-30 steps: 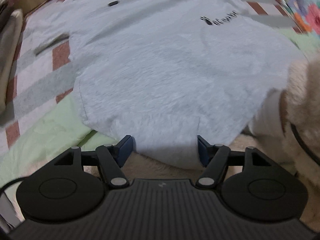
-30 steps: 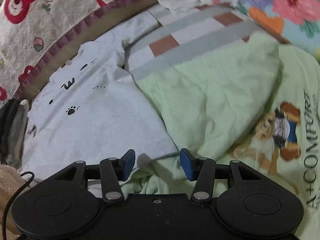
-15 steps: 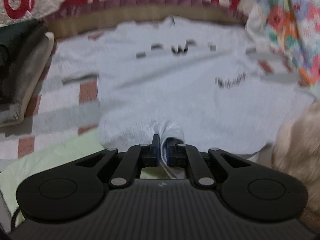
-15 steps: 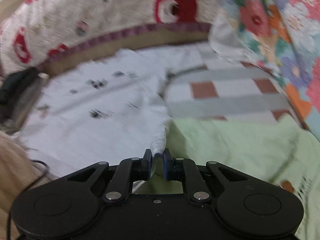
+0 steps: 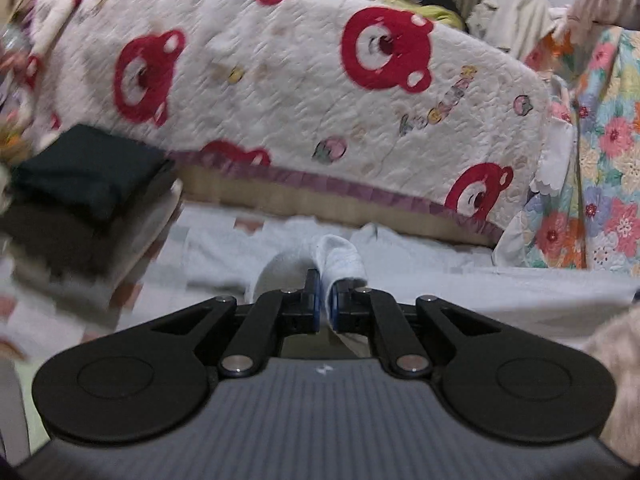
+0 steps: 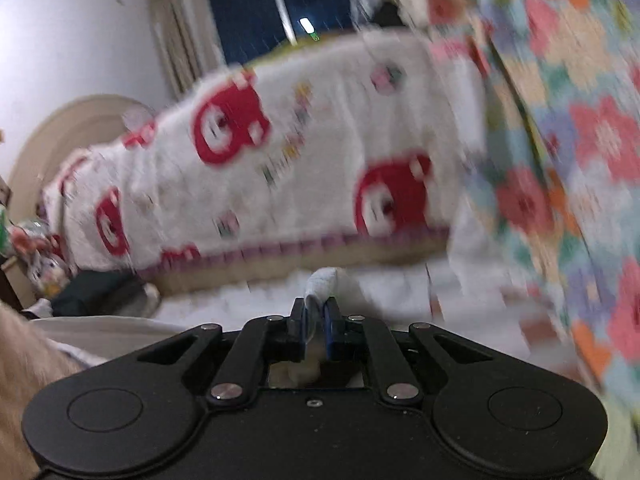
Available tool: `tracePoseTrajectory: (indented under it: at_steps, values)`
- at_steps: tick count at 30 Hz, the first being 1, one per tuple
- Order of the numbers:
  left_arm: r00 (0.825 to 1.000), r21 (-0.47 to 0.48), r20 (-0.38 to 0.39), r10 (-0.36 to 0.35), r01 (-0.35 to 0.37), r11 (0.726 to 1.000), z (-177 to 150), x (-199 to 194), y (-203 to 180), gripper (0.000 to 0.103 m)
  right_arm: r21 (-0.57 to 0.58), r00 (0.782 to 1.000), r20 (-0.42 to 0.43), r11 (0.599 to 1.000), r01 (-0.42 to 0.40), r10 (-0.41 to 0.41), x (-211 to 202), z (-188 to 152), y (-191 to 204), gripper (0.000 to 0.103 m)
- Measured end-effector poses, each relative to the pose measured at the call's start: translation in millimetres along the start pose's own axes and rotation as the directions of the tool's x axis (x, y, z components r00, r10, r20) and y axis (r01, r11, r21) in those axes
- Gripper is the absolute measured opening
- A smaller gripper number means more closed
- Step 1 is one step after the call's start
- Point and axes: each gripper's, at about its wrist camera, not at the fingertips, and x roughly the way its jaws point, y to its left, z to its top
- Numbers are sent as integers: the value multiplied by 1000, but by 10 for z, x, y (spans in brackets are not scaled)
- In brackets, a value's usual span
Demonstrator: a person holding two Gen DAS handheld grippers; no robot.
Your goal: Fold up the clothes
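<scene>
a fold of the light grey sweatshirt (image 5: 340, 258) is pinched between the jaws of the left gripper (image 5: 325, 304), which are pressed together on the cloth; the bunched fabric rises just above the blue pads toward 12 o'clock. the rest of the garment is seen spread flat on the bed beyond the jaws, from 9 o'clock across to 3 o'clock. in the right wrist view, another bunch of the same sweatshirt (image 6: 324, 280) is clamped between the jaws of the right gripper (image 6: 316, 322), likewise closed on the cloth, with a small grey tuft standing up at 12 o'clock.

outward from the left gripper, a stack of folded clothes (image 5: 86, 200) is seen at 9 o'clock, with a dark garment on top and paler ones beneath. a white quilt with red bear faces (image 5: 288, 92) is draped over the upright surface behind the bed, from 10 o'clock to 1 o'clock, and is edged in purple along its lower border. a floral quilt (image 5: 600, 148) hangs at 2 o'clock.

in the right wrist view, much blurred, the bear quilt (image 6: 280, 160) fills the middle, the floral quilt (image 6: 568, 140) the 2 o'clock side, and a dark window with pale curtains (image 6: 276, 8) is seen at 12 o'clock.
</scene>
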Motion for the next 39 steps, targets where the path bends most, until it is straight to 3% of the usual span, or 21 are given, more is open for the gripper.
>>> tracePoseTrajectory:
  at_steps: [9, 17, 20, 24, 28, 32, 35, 39]
  values:
    - [992, -157, -125, 36, -55, 986, -583, -76, 113, 4, 81, 989, -140, 995, 63, -51, 65, -300, -255, 10]
    - [990, -141, -129, 61, -79, 987, -587, -11, 125, 4, 62, 985, -163, 996, 67, -56, 161, -319, -347, 10]
    - [993, -126, -98, 70, -83, 989, -520, 131, 136, 4, 4, 990, -133, 999, 35, -34, 332, -219, -367, 9]
    - [996, -127, -13, 84, -85, 988, -263, 506, 247, 4, -142, 1000, -17, 989, -29, 26, 732, 49, -382, 9]
    - [988, -40, 54, 142, -140, 989, 74, 983, 229, 4, -229, 994, 42, 969, -86, 99, 1242, 364, -393, 9]
    - [985, -20, 73, 153, -152, 988, 351, 1438, 328, 4, -210, 993, 32, 972, -106, 115, 1800, 635, -474, 9]
    - [988, -183, 102, 116, -96, 978, 471, 1710, 593, 4, -190, 993, 19, 975, -114, 120, 2157, 798, -532, 9]
    - [985, -154, 89, 146, -131, 979, 539, 2112, 713, 4, -182, 989, 19, 973, -142, 148, 2552, 959, -534, 9]
